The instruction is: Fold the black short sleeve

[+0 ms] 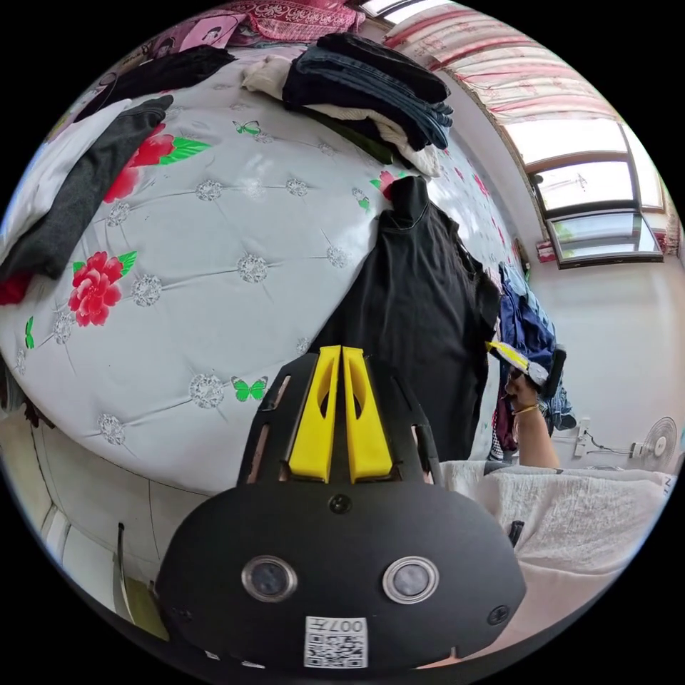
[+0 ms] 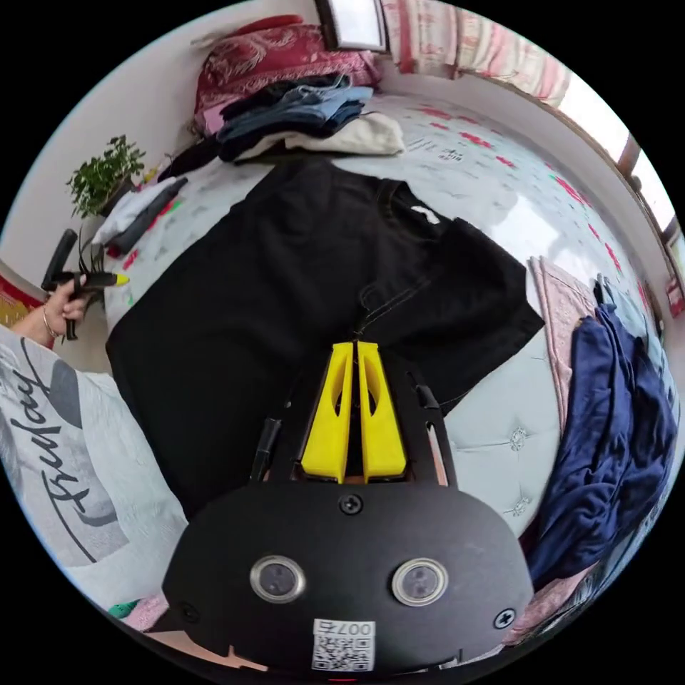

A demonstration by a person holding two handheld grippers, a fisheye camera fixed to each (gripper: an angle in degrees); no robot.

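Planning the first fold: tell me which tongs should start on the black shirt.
Right, probably. The right tongs hang over the black shirt near its sleeve seam; the left tongs are beside its edge.

A pile of folded dark blue jeans and cream knitwear [image 2: 307, 118] lies far ahead of the claw on the white tufted bedspread with red flowers [image 1: 214, 235]. Crumpled navy blue cloth [image 2: 614, 442] sits to its right, a green potted plant [image 2: 103, 175] far left.
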